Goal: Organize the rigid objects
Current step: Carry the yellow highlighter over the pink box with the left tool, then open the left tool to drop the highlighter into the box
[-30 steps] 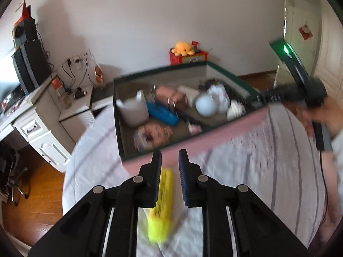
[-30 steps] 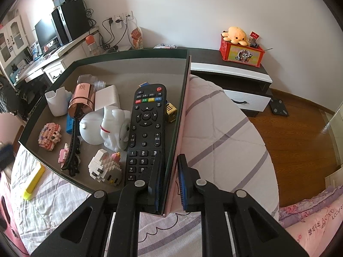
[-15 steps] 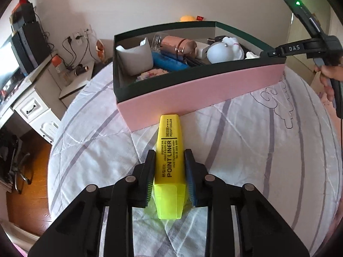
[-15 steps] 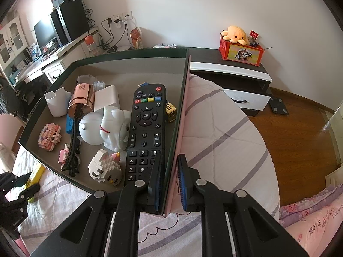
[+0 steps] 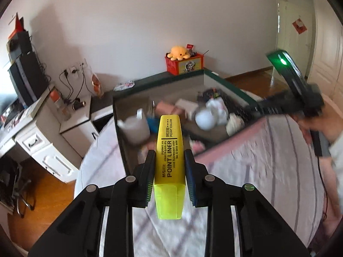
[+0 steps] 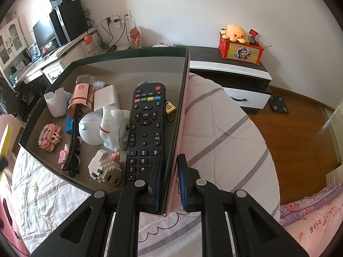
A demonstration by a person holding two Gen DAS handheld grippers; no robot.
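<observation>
Left claw (image 5: 169,167): we have it clamped on the yellow highlighter (image 5: 169,160), pads on the two long sides of the barrel, translucent cap end hanging back toward us, the other end pointing forward over the box.
Right claw (image 6: 169,182): we hold it pinched on the box wall (image 6: 179,115), one finger inside and one outside, at the near corner beside the bed's edge.
Highlighter position: lifted clear of the bed (image 5: 257,171), above the near-left corner of the pink box (image 5: 233,141); we have not let go of it.
Box contents: white cup (image 6: 56,102), copper tube (image 6: 79,98), white cat figure (image 6: 113,128), remote (image 6: 146,126), block figures (image 6: 49,137) and hair clip (image 6: 71,147) crowd the floor; we judge the free floor lies along the left wall in front of the cup.
Risk, slip: the barrel is smooth and tapers; if it pivots between the pads, the heavy cap end could swing down and drop it onto the bed short of the box.
Risk, rim strike: coming in low, the highlighter tip could catch the dark rim (image 5: 120,141).
Risk, knock-over: a drop from height could topple the cup or bounce among the figures.
Risk, box shift: the quilt is soft; if our right grip loosens, the box could tilt or slide toward the bed's edge.
</observation>
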